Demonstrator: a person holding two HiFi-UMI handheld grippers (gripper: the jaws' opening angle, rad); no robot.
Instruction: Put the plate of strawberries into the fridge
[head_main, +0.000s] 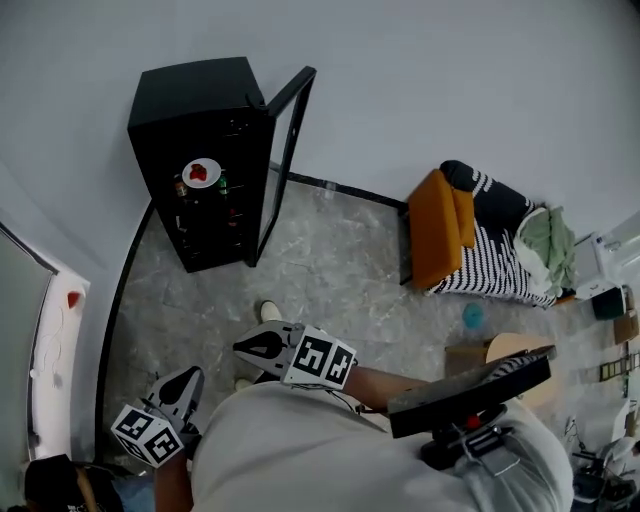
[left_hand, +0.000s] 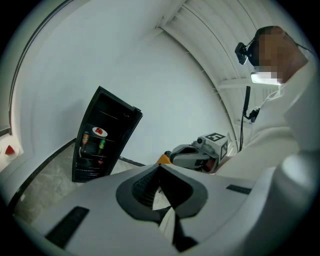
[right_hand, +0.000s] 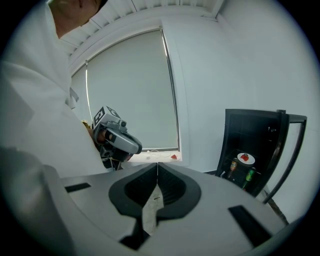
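The black fridge (head_main: 190, 120) stands against the far wall with its glass door (head_main: 287, 150) swung open. A white plate of strawberries (head_main: 201, 172) rests on an upper shelf inside; it also shows in the left gripper view (left_hand: 99, 132) and the right gripper view (right_hand: 245, 158). My left gripper (head_main: 188, 378) is held low near my body, shut and empty. My right gripper (head_main: 243, 347) is beside it, also shut with nothing between its jaws. Both are well back from the fridge. The jaws of each meet in their own views, left (left_hand: 160, 168) and right (right_hand: 157, 168).
Bottles (head_main: 222, 186) stand on the fridge shelves below the plate. An orange seat with a striped cushion (head_main: 440, 232) is at the right wall. A white window ledge (head_main: 55, 350) with a small red thing (head_main: 73, 298) runs along the left. Marble floor (head_main: 330, 270) lies between.
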